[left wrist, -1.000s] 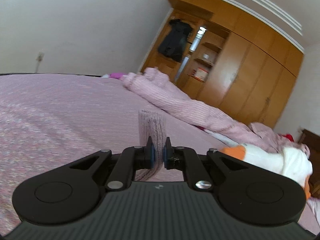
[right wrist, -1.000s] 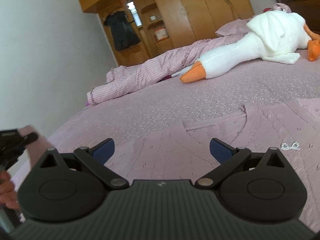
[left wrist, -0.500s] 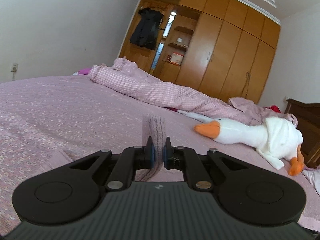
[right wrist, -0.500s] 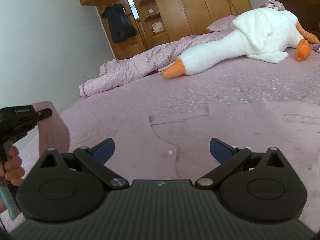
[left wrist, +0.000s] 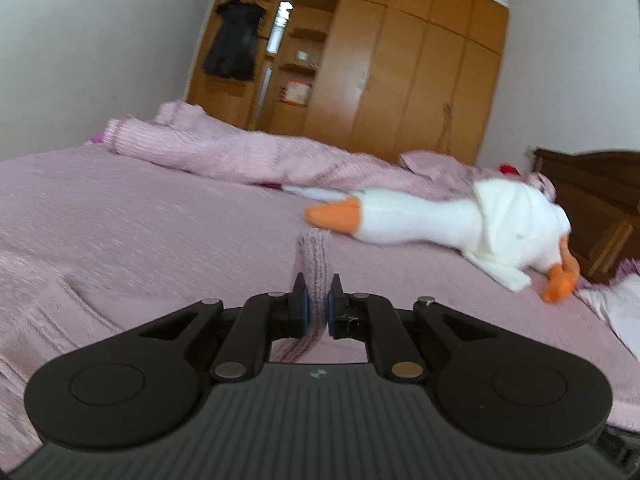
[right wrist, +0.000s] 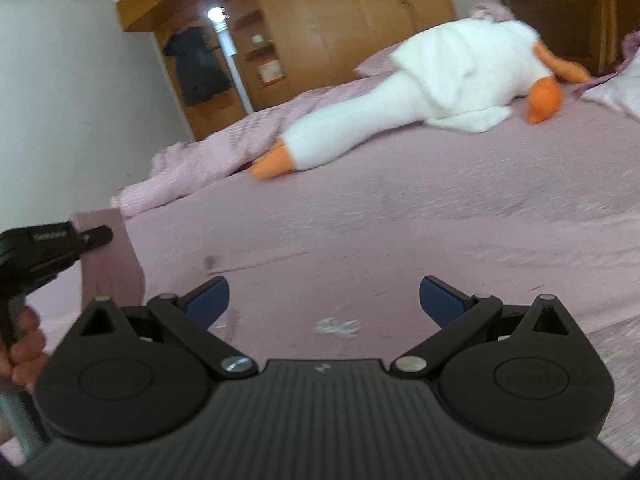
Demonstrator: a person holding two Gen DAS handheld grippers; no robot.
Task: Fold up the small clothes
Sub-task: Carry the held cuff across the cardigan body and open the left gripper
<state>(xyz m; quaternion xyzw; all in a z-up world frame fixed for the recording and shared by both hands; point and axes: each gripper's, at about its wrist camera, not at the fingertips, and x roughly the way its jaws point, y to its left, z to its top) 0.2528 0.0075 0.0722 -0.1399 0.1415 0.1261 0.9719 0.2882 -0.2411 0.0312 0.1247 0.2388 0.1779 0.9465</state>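
Note:
A pink knit garment (right wrist: 360, 280) lies flat on the bed, with a small silver logo (right wrist: 338, 326) between my right gripper's fingers. My left gripper (left wrist: 317, 300) is shut on a ribbed pink cuff (left wrist: 316, 256) of the garment, held up off the bed. In the right wrist view the same left gripper (right wrist: 86, 236) shows at the far left, holding that hanging pink piece (right wrist: 110, 260), with a hand (right wrist: 24, 344) on its handle. My right gripper (right wrist: 324, 296) stands open just above the garment, nothing between its blue pads (right wrist: 210, 298).
A white plush goose (left wrist: 460, 228) with an orange beak lies on the pink bed (left wrist: 120, 220). A rolled pink quilt (left wrist: 224, 156) runs along the far side. A wooden wardrobe (left wrist: 400, 72) and a dark headboard (left wrist: 592, 196) stand behind. A white pillow (right wrist: 616, 92) sits at right.
My left gripper has swung to the right with the cuff still in it, bringing the goose into view. My right gripper has shifted over the garment and stays open.

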